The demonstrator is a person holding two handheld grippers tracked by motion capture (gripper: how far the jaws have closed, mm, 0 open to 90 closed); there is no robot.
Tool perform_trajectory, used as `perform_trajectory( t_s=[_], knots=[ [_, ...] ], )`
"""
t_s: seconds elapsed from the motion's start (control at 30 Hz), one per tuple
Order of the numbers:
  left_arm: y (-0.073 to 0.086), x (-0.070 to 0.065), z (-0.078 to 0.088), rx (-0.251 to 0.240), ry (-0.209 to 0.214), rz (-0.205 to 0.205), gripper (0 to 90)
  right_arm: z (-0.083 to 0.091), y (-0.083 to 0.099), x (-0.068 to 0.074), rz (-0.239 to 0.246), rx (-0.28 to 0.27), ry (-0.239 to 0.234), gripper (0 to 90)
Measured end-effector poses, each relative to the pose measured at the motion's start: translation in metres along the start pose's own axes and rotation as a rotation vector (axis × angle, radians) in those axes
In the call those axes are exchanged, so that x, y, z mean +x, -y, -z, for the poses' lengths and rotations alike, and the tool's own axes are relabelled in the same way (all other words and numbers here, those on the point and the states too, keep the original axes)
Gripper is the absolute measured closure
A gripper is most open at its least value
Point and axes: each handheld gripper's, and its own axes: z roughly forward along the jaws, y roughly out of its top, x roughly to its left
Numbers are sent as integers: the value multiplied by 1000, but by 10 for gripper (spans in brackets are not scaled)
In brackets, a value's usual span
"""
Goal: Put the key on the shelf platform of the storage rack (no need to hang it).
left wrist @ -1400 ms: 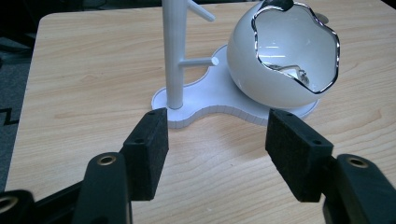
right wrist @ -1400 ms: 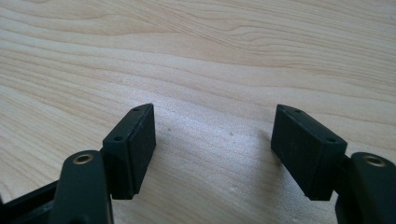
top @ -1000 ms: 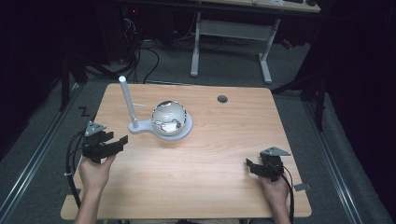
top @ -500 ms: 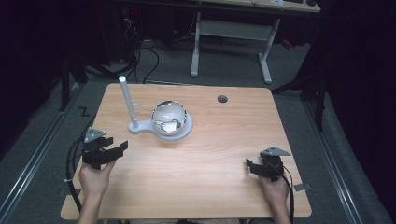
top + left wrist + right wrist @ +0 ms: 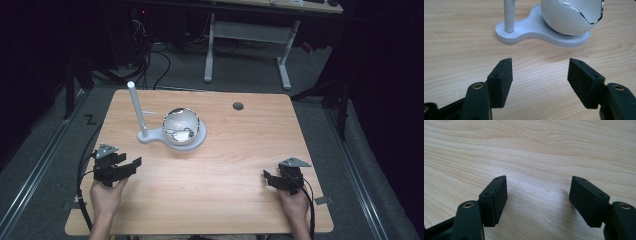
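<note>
Wood-grain table (image 5: 225,170), dark room

Black grippers (image 5: 134,163), brass-screwed jaws, grey top plates.

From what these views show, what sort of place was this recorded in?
Probably a lab or workshop data-collection room: a bare wooden table on grey carpet, cables running to equipment in the dark background, and a second desk frame behind it.
</note>
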Motion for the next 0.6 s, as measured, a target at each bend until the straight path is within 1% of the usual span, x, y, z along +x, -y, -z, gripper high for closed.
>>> perform_trajectory(
  t_s=[0.17, 0.33, 0.4, 0.43, 0.53, 0.6],
  knots=[
    [5, -1, -4, 5, 4, 0, 371, 0, 0, 0, 0, 0, 0, 312],
    [10, -4, -11, 27, 12, -19, 368, 0, 0, 0, 0, 0, 0, 312],
    [14, -6, -16, 40, 18, -25, 367, 0, 0, 0, 0, 0, 0, 312],
    [16, -7, -19, 48, 12, -31, 366, 0, 0, 0, 0, 0, 0, 312],
    [24, -8, -26, 64, 22, -28, 366, 0, 0, 0, 0, 0, 0, 312],
    [29, -10, -32, 82, 19, -34, 367, 0, 0, 0, 0, 0, 0, 312]
  ],
)
